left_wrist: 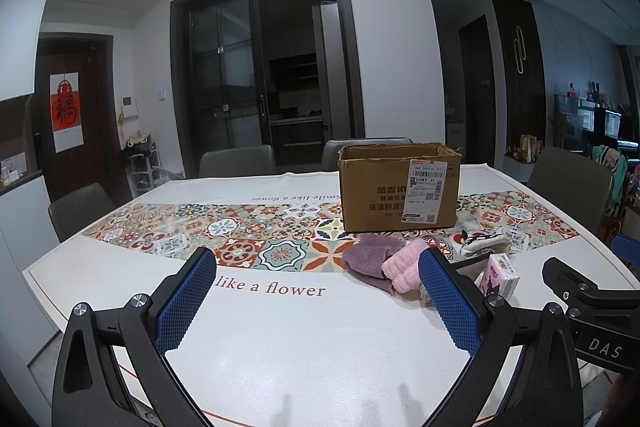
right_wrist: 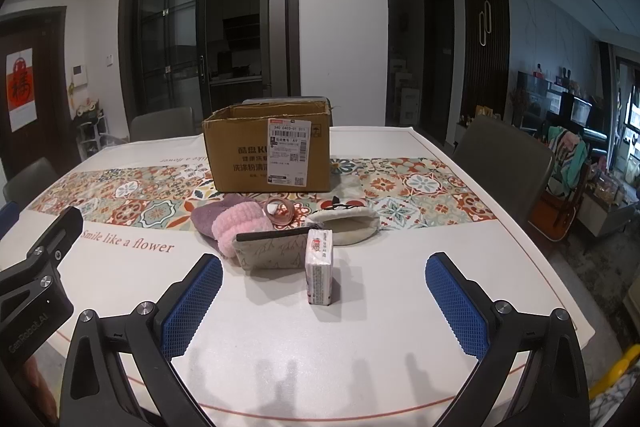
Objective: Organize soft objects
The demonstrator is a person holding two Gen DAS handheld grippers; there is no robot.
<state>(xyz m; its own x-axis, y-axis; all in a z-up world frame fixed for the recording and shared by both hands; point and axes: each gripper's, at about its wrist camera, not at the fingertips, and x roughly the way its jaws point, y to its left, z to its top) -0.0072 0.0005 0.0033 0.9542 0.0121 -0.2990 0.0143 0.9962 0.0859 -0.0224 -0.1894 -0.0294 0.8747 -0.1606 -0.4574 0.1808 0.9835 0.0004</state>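
white walls (left_wrist: 392,47), dark glass doors (left_wrist: 260,67), grey chairs (right_wrist: 504,155)

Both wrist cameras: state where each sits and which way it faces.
Left wrist: on the left gripper, low over the table, facing the cardboard box; the right gripper shows alongside.
Right wrist: on the right gripper, facing the tissue pack; left gripper's side visible.
Shared: box, pink cloth, open jaws.

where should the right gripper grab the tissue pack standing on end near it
Grip the tissue pack across its two broad faces, around mid-height, coming straight in from the near side with the right gripper. It stands upright with its narrow edge facing the open jaws, clear of the grey pouch behind.
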